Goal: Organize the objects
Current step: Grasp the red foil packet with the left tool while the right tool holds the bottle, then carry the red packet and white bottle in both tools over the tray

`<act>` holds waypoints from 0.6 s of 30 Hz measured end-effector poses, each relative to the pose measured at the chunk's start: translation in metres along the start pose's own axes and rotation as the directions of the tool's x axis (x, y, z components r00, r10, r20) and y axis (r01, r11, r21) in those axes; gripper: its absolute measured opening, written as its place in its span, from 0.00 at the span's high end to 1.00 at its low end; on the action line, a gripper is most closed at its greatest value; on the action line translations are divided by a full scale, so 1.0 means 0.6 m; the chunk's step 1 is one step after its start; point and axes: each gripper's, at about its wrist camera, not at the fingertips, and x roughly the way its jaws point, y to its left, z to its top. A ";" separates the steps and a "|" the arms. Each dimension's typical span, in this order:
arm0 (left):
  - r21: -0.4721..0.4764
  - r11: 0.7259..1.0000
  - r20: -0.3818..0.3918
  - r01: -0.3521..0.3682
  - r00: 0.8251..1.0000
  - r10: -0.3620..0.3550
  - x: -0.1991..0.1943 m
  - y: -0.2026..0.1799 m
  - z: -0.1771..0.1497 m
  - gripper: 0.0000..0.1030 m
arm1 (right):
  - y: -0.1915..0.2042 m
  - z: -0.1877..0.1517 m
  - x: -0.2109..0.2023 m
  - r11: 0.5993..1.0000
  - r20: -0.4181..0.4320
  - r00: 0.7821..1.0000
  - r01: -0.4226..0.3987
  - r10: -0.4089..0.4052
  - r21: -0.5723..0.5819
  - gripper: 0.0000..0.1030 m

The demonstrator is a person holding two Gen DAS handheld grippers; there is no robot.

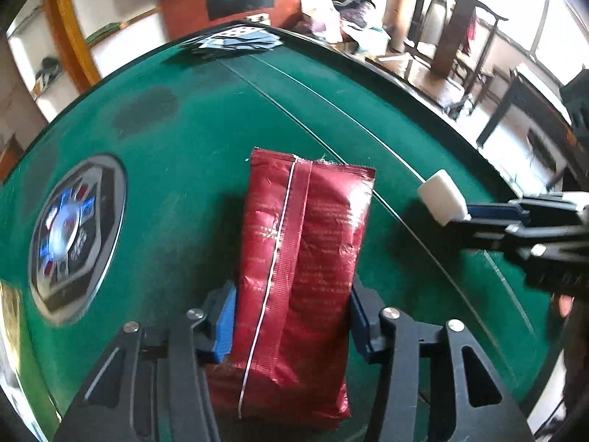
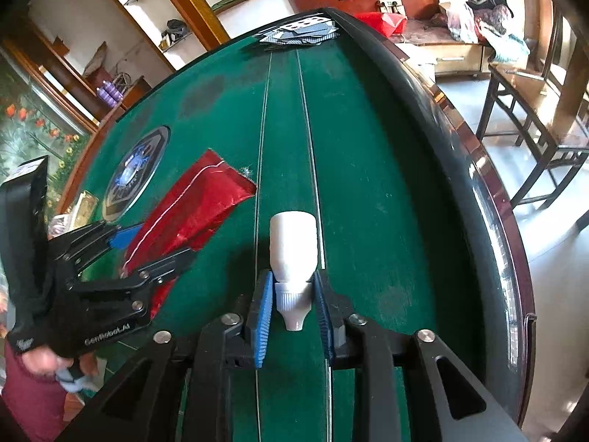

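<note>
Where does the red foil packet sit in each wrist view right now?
Left wrist: red foil packet fills the lower centre, between the left gripper pads.
Right wrist: the packet lies left of centre, under the left gripper.
Shared landmark: the scattered playing cards at the table's far edge.

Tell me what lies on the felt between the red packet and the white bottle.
Nothing but bare green felt and one thin line; the right wrist view shows it between the red packet and white bottle.
</note>
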 end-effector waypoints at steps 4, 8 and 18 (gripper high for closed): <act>-0.033 0.999 0.015 -0.013 1.000 0.013 -0.021 -0.002 -0.028 0.54 | 0.026 0.000 0.007 0.999 0.021 1.000 0.023 -0.022 -0.043 0.40; -0.080 0.997 0.030 0.002 1.000 0.000 -0.046 0.004 -0.058 0.54 | 0.056 -0.004 0.020 0.983 0.072 0.986 0.156 -0.149 -0.099 0.46; -0.260 0.965 0.155 0.040 0.988 0.001 -0.162 0.093 -0.158 0.55 | 0.086 -0.015 0.011 0.984 0.081 0.987 0.146 -0.138 -0.104 0.72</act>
